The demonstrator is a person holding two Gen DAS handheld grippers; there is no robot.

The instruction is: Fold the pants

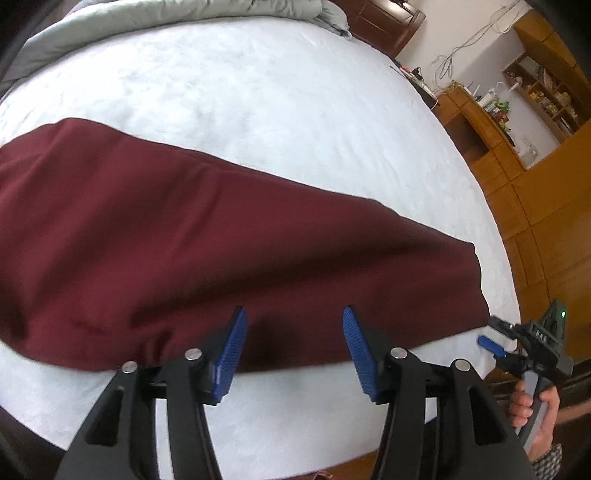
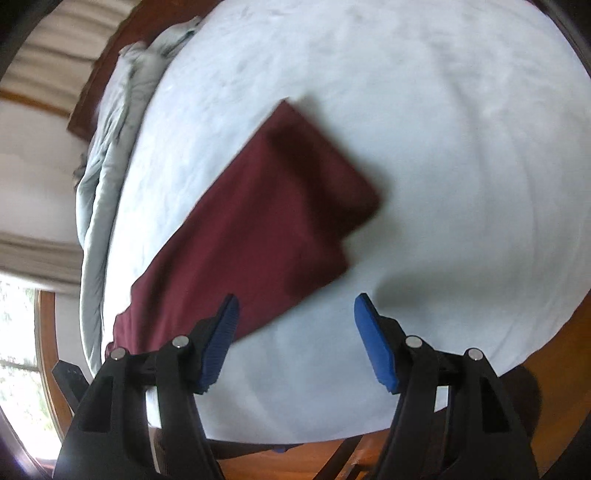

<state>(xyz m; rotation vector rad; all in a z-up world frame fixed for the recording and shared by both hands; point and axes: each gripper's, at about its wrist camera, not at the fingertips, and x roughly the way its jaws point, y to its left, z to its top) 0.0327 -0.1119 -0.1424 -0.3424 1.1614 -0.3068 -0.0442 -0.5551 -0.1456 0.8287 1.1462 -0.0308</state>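
Pants [image 1: 207, 236] fill the middle of the left wrist view, dark red and flat on the white bed [image 1: 277, 92]. They run long from the left edge of the frame down to a narrow end at the lower right. The left gripper [image 1: 293, 345] sits at the bottom middle with its blue fingers [image 1: 236, 339] spread wide and holding nothing. The near edge of the cloth lies right in front of the fingers, just past the tips. At the lower right, the right gripper [image 1: 496, 338] is near the narrow end, and a hand [image 1: 535, 413] holds its handle. A gray blanket [image 1: 177, 14] is bunched at the top. In the right wrist view, the pants [image 2: 258, 229] run from the lower left up to the middle of the frame, and one layer looks folded over at the upper end. The right gripper [image 2: 295, 330] is at the bottom with its blue fingers [image 2: 373, 343] wide apart and empty. The cloth lies ahead and to the left of them, and I think only the left finger is over it. The left gripper looks nearer to the long edge, so it may be better placed to grab first.
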